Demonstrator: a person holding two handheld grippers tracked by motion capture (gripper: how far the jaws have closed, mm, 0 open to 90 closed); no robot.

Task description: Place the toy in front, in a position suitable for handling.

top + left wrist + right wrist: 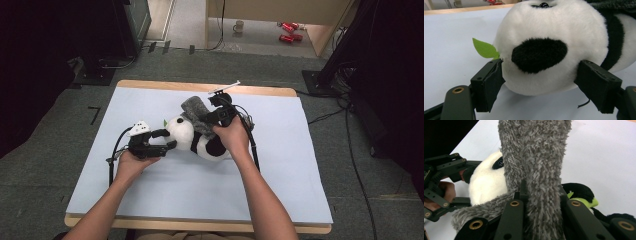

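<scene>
Panda lies on its side near the centre of the tabletop, on the pale blue sheet, head toward 9 o'clock and black-and-white body toward 3 o'clock in the high view. Grey scarf drapes over its neck and runs up toward 12 o'clock. Left gripper sits at 9 o'clock of the head, hand behind it; its fingers stand apart either side of the white head, which sits between them. In the left gripper view the left pad lies just against the plush and the right pad just beside it, with no squeeze showing in the fur. Black ear patch faces that camera; green leaf pokes out at 9 o'clock of the head. Right gripper is at 1 o'clock of the panda in the high view, held from above by the right hand. Its fingers are clamped on the scarf: in the right gripper view the fuzzy grey band rises straight from between them toward 12 o'clock, pinched tight. Another length of scarf trails off to 8 o'clock across the white head there. The left gripper shows at 9 o'clock of that view.
</scene>
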